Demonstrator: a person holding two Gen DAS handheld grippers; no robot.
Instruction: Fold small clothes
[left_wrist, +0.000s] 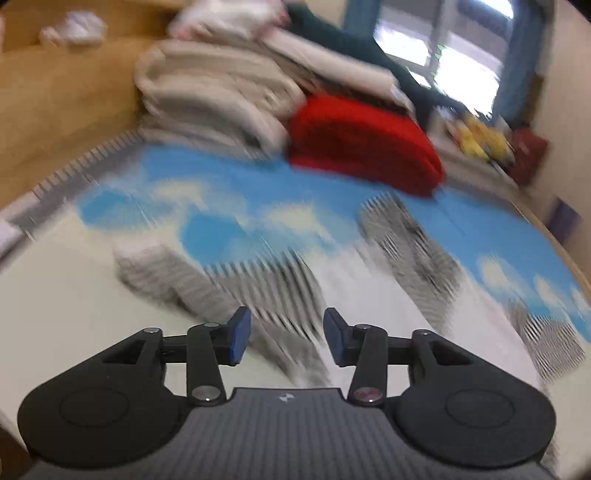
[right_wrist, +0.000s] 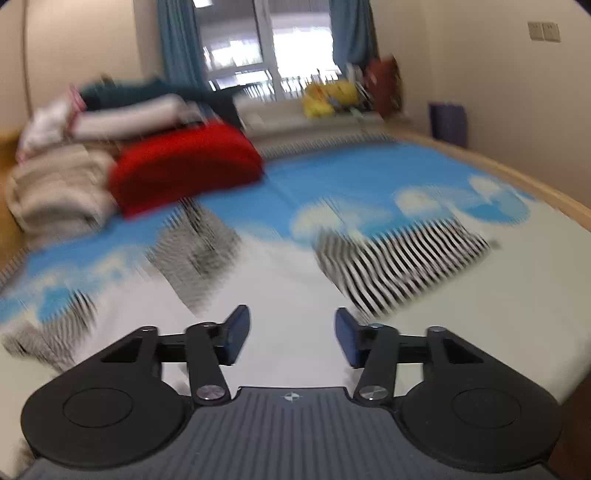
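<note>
Bed across both views, spread with a sheet of blue sky and white clouds, pale along the near edge. At the far end, heap of folded beige and white bedding, with a red folded blanket just beside it on the sheet. Behind, window framed by blue curtains. All of it blurred. Black-and-white striped small garment flat on the bed, ahead and to the right in the right wrist view. Second grey-and-black patterned garment farther up the sheet, apart from the first; fold state of either unreadable through the blur. Left tongs above the pale sheet, blue pads parted about halfway, nothing between. Right tongs likewise parted, gap empty, clear of both garments
</note>
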